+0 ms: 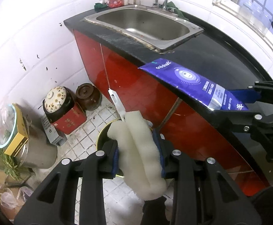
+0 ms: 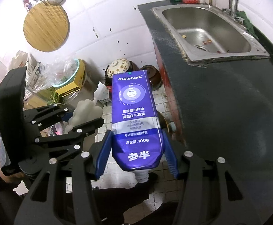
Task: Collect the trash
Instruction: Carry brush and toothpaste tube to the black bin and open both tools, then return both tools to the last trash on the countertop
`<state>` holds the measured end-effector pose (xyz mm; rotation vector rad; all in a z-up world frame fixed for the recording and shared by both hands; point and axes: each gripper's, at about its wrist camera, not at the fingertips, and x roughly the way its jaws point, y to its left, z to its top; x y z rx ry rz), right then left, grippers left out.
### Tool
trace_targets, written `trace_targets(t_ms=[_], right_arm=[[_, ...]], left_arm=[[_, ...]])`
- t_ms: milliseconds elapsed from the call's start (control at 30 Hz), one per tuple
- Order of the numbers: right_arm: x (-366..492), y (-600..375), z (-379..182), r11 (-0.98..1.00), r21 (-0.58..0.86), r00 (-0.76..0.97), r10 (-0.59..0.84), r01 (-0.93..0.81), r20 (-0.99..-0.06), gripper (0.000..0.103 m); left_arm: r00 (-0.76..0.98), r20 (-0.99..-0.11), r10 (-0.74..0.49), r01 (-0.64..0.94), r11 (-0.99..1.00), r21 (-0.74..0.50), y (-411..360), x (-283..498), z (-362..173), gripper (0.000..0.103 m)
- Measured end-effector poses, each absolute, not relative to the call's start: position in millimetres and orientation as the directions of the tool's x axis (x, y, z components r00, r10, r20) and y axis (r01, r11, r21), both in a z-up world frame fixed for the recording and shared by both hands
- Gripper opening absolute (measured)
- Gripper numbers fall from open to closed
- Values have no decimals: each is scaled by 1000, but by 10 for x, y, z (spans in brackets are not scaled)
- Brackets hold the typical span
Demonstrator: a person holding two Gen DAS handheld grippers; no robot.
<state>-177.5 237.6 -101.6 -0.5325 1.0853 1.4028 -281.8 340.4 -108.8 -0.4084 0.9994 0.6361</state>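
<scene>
My left gripper [image 1: 138, 150] is shut on a white folded foam piece [image 1: 136, 150] and holds it over a dark round bin [image 1: 103, 133] on the floor beside the red cabinet. The foam also shows in the right wrist view [image 2: 84, 114], as does the left gripper [image 2: 82, 120]. My right gripper [image 2: 138, 150] is shut on a flattened purple toothpaste tube [image 2: 134, 116] with its open neck pointing back toward the camera. In the left wrist view the tube [image 1: 190, 84] hangs past the black counter edge, held by the right gripper [image 1: 235, 101].
A black counter [image 2: 220, 97] holds a steel sink [image 2: 207, 31] with food scraps in it. On the floor stand a flowered clay pot [image 1: 56, 101] on a red box, a brown jar [image 1: 87, 95], a yellow box [image 1: 17, 131] and plastic bags. A round wooden board [image 2: 46, 26] hangs on the tiled wall.
</scene>
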Motion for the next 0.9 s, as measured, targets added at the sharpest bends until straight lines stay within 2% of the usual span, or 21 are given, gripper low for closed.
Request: trace_targets(t_ms=[333,400,433,467,500,900], right_arm=[[-1890,2647,-1071,155,290,-177,503,-944,-846,53],[-1901,2696,-1067,154,287,-175,503,-945,-846,54],[-1902,2723,-1079,155,288,-176,499,-945,-848,54],[-1900,2754,-1101,160,290,-180,489,-944,-854,61],[-1891,2789,-1130,166,296,-186,476,-941,-860,69],[-1732,2613,-1118,221,293,-157,481,-930,-862,71]], left_arm=[[411,-875,257,-663,743,-93,3614,-2932,-1201,32],[414,-876,247,-663,742,-104,3640,-2934,-1229,35],[413,-877,246,-665,740,-105,3651,-2940,-1240,49],[407,-881,241,-670,734,-109,3675,-2948,-1260,65],[404,-882,244,-676,729,-108,3697,-2960,-1274,67],[386,-891,240,-683,724,-100,3691,-2987,-1332,69]])
